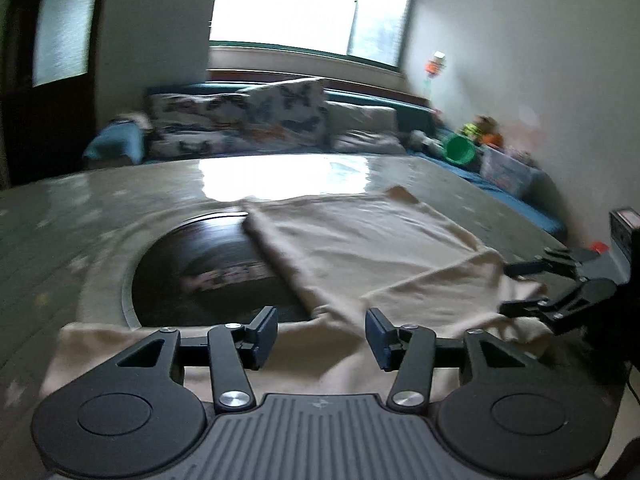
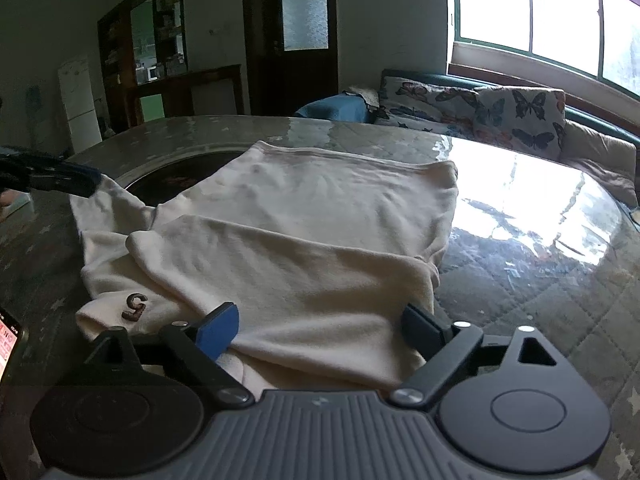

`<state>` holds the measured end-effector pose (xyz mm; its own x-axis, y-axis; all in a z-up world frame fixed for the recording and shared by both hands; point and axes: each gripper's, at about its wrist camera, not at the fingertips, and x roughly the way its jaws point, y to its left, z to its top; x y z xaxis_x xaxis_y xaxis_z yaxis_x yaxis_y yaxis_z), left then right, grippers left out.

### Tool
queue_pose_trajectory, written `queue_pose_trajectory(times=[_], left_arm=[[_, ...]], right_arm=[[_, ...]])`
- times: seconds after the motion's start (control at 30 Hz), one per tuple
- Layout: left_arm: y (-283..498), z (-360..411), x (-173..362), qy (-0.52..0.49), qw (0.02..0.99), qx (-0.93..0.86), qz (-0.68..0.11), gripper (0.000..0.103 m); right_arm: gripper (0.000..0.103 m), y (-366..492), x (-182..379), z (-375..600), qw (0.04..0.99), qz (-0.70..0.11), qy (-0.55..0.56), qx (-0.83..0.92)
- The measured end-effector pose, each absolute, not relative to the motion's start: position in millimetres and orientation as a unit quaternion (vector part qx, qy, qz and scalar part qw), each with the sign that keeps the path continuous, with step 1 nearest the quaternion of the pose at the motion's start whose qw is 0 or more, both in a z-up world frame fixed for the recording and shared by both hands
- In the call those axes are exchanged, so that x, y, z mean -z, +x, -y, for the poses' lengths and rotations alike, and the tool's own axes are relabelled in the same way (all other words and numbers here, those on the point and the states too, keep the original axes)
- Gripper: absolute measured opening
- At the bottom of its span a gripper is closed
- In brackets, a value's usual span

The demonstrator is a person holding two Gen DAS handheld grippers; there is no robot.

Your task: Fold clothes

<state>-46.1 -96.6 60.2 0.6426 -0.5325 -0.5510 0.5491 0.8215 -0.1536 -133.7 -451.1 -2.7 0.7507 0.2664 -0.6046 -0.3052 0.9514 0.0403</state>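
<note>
just beyond both open tongs [image 2: 320, 330], cream garment [image 2: 304, 240] on table [image 2: 540, 280]

A dark embroidered "S" [image 2: 135, 306] is being shown on the cream garment [image 2: 304, 216], near its lower left edge in the right wrist view. Pale lettering [image 1: 230, 274] is being shown on the dark round inset [image 1: 208, 256] of the table, too blurred to be read. Red print on a phone screen [image 2: 7, 338] is not being resolved either.

Left wrist view low over table [image 1: 100, 200] facing window, right wrist view close, both sharing cream garment [image 1: 360, 248].
</note>
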Motion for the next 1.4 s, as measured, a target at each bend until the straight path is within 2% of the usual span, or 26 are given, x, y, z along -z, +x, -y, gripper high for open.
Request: queue_pose_trajectory(times=[0.37, 0.43, 1.4], left_arm=[[-61, 30, -49, -0.039, 0.930, 0.180, -0.317, 0.062], [-63, 22, -46, -0.045, 0.931, 0.164, -0.322, 0.064], [-69, 10, -32, -0.050, 0.928, 0.123, -0.349, 0.073]], right_arm=[[0.097, -132, 3, 452, 0.934, -0.322, -0.027, -0.153], [0.103, -131, 4, 452, 0.933, -0.324, -0.026, -0.156], [0.103, -130, 6, 448, 0.930, -0.331, -0.039, -0.158]])
